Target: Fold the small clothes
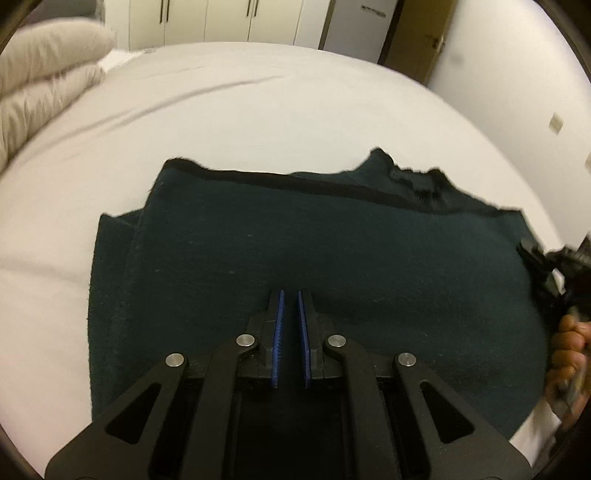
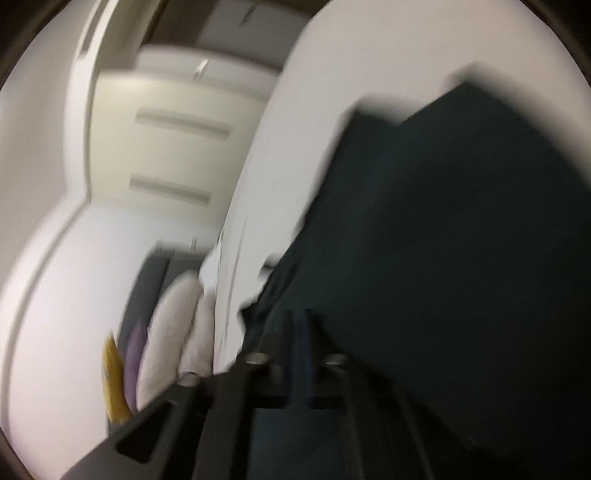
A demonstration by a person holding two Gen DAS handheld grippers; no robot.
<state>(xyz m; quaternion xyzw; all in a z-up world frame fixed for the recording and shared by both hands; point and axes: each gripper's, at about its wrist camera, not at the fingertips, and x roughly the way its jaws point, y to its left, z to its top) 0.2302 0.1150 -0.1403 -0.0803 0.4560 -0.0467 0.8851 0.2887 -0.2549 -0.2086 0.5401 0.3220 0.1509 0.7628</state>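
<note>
Item: dark green knitted garment (image 1: 295, 251), soft fabric, lying flat on the white bedsheet (image 1: 258, 110) toward the bed's near edge, partly folded. A layer is doubled along its left side and a darker band runs across its far edge; the far right corner sits rumpled.

Left gripper (image 1: 290, 325): black two-finger tool with blue ribbed pads (image 1: 279, 332), poised over the near middle of the garment. The pads stand a narrow gap apart with no cloth between them; it grips nothing.

Right gripper (image 2: 299, 350): seen in the left view at the garment's right edge, carried by a bare hand (image 1: 567, 347). Its own view is heavily blurred, so whether its jaws are spread or pinching cloth cannot be told; dark fabric fills the area around its fingers.

Surroundings: pale puffy pillows (image 1: 48, 77) at the bed's far left corner; white wardrobe doors (image 1: 221, 18) beyond the far edge.

Step, as judged: mid-fold, the right side being dealt with. The next move probably calls for a firm pinch on the right edge, carried across to the left and aligned with the doubled layer, while the left tool steadies the near edge.
</note>
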